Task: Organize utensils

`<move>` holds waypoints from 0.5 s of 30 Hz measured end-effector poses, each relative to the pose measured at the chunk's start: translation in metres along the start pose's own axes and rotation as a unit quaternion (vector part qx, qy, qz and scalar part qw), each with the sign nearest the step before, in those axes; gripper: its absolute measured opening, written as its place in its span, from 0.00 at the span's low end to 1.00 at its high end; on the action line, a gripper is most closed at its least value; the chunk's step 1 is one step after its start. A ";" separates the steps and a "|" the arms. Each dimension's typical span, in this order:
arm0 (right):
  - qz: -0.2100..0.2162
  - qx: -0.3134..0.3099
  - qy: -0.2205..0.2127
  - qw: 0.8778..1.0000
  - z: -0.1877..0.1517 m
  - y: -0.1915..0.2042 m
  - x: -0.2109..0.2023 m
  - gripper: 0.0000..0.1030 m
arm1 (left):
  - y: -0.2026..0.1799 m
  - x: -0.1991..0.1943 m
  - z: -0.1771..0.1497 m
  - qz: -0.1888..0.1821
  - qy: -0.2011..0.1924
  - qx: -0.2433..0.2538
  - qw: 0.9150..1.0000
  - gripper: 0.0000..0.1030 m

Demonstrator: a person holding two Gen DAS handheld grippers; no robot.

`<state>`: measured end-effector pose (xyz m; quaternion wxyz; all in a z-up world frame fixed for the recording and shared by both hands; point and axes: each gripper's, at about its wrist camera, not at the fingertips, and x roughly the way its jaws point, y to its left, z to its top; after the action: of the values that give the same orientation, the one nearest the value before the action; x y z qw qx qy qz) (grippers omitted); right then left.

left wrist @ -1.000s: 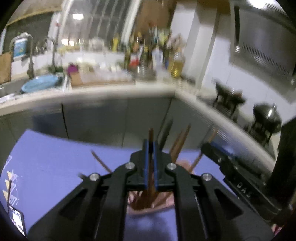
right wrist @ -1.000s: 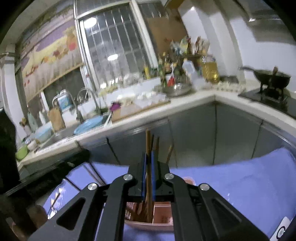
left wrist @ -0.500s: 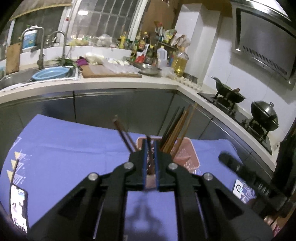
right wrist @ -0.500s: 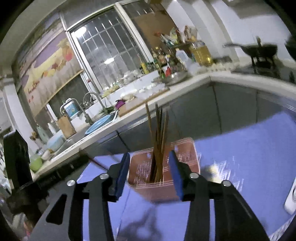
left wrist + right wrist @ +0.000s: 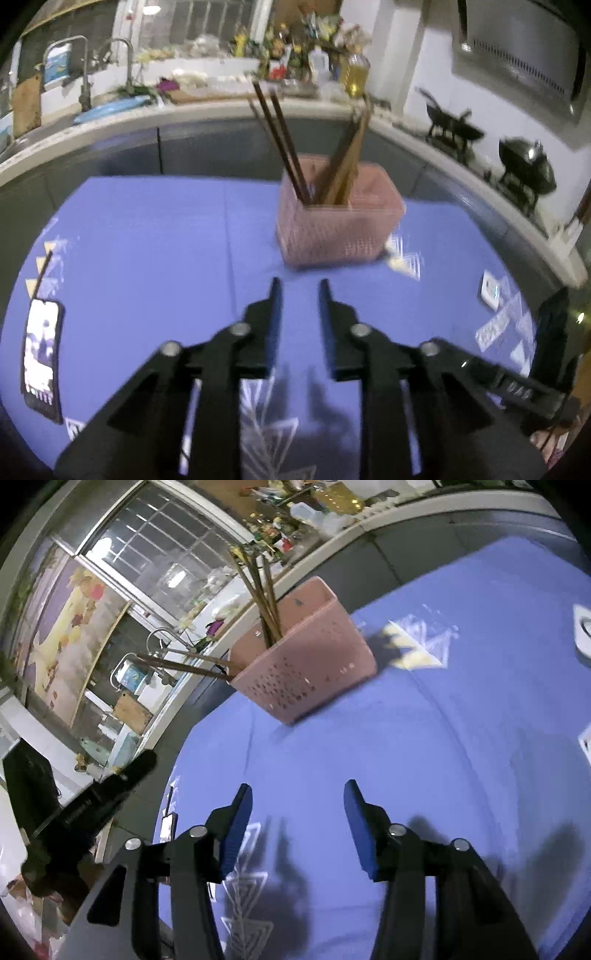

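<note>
barred window, steel sink, counter

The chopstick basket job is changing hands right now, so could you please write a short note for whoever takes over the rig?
Left gripper: jaws opening, nothing between them, held short of the basket.
Right gripper: jaws opening, also empty, over the purple tablecloth.
Job's things: the pink basket stands on the cloth with brown chopsticks upright in it, in two leaning bunches.
Done: the chopsticks in view are all in the basket.
Left: no loose utensil shows on the cloth; a phone lies at its left edge. Check outside the views before stopping.
</note>
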<state>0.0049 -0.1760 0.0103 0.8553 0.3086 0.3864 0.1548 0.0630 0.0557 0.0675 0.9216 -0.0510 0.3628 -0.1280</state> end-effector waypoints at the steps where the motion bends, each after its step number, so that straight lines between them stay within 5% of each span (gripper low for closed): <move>1: -0.003 0.002 0.000 1.000 -0.004 -0.001 -0.003 0.59 | -0.002 0.003 -0.006 0.001 0.009 0.003 1.000 0.38; 6: -0.009 0.004 -0.005 1.000 -0.014 0.000 -0.017 0.65 | -0.011 0.004 -0.023 0.018 0.016 0.015 1.000 0.60; 15: -0.001 -0.034 -0.051 0.998 -0.016 0.021 -0.050 0.74 | -0.026 -0.023 -0.026 0.059 -0.024 0.049 0.997 0.69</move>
<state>-0.0408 -0.1781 0.0440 0.8841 0.2859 0.3373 0.1512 0.0241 0.0364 0.0682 0.9375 0.0126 0.3359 -0.0900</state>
